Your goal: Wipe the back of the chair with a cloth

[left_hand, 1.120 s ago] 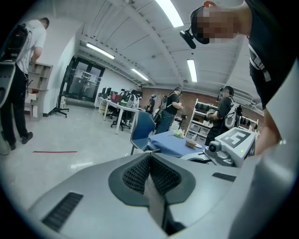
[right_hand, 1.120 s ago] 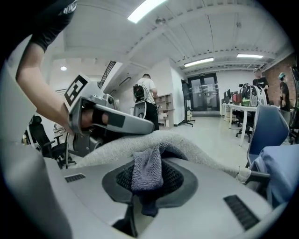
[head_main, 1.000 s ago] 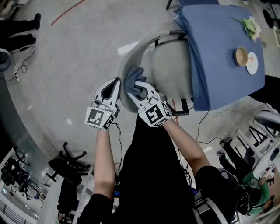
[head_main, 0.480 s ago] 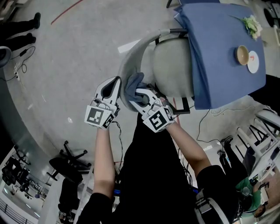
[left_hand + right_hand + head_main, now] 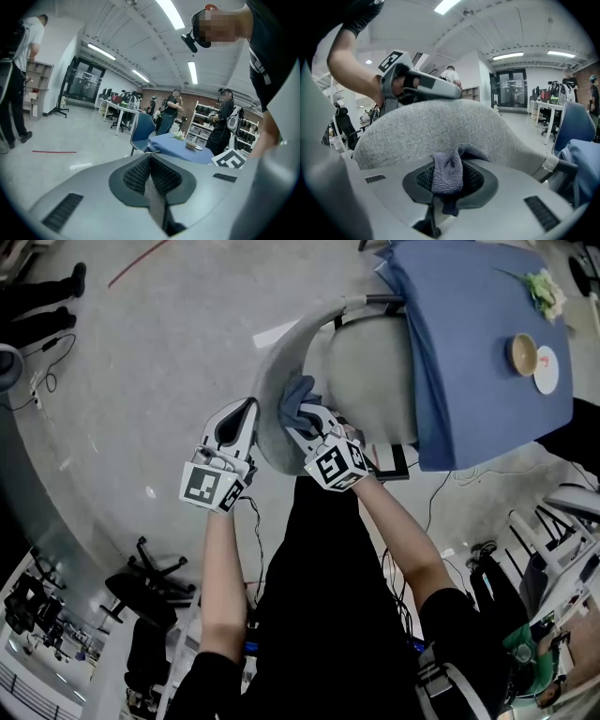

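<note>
A grey upholstered chair (image 5: 361, 371) stands pushed up to a blue-clothed table; its curved back (image 5: 281, 362) faces me. My right gripper (image 5: 302, 412) is shut on a grey-blue cloth (image 5: 293, 399) and presses it against the top of the chair back. In the right gripper view the cloth (image 5: 449, 171) bunches between the shut jaws right in front of the grey back (image 5: 440, 129). My left gripper (image 5: 242, 420) hangs just left of the chair back, jaws shut with nothing between them. In the left gripper view its gripper (image 5: 150, 161) points out over the room.
The table with a blue cloth (image 5: 469, 352) carries a bowl (image 5: 521, 352), a plate (image 5: 547, 369) and flowers (image 5: 546, 292). Cables (image 5: 441, 493) lie on the floor by my feet. Office chairs and several people stand further off; a blue chair (image 5: 141, 132) is near the table.
My right gripper with the cloth has slid a little up and along the chair back's top edge. The left gripper has hardly moved.
</note>
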A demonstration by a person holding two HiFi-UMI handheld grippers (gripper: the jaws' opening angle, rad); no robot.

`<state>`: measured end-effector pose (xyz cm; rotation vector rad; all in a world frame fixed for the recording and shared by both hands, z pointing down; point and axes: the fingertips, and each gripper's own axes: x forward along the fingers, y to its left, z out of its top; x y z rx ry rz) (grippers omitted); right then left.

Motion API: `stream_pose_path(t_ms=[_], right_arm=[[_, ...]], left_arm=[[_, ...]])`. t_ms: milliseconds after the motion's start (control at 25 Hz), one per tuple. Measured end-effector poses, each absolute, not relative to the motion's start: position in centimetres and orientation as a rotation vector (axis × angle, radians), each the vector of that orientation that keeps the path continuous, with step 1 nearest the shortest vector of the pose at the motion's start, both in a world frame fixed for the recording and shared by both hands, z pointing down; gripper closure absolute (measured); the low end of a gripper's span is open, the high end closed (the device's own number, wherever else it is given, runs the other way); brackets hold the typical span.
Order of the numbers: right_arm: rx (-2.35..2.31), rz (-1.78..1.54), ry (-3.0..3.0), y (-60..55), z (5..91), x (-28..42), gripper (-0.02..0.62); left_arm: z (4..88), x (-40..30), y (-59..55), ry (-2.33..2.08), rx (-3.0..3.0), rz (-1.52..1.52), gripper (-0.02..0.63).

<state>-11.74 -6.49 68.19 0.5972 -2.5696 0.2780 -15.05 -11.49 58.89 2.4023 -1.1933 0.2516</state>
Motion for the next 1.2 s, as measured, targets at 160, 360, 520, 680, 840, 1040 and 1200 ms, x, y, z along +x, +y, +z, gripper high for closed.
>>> stream_pose_path(t_ms=[160,360,520,680,840,1040,1200], right_arm=[[0.561,0.306,-2.517,-6.4,71.3,-11.2,0.509],[0.511,0.543,-2.457,-5.8,74.5,-10.4,0.508],[0.455,0.613,-2.409,-4.9,76.7,-9.6,0.508],[0.420,0.652,-2.376,-3.7,78.5,-9.0,0.509],[0.347,0.692,-2.346,-1.6,79.9,-7.9,0.509],[0.200,0.732,-2.293,3.6,80.9,-5.5,0.511],[0.138,0.744,-2.253,6.2,81.1,-3.1,0.512]], left_arm=[[59.0,-15.1,-11.5,-1.196,2.401,0.247,0.583],[58.9,-15.2,-11.5,-1.198,2.400,0.248,0.583],[59.0,-15.1,-11.5,-1.193,2.401,0.254,0.583],[59.2,-15.1,-11.6,-1.200,2.396,0.249,0.583],[59.3,-14.9,-11.6,-1.206,2.390,0.247,0.583],[59.3,-15.0,-11.6,-1.207,2.386,0.250,0.583],[59.1,-14.8,-11.5,-1.214,2.383,0.252,0.583]])
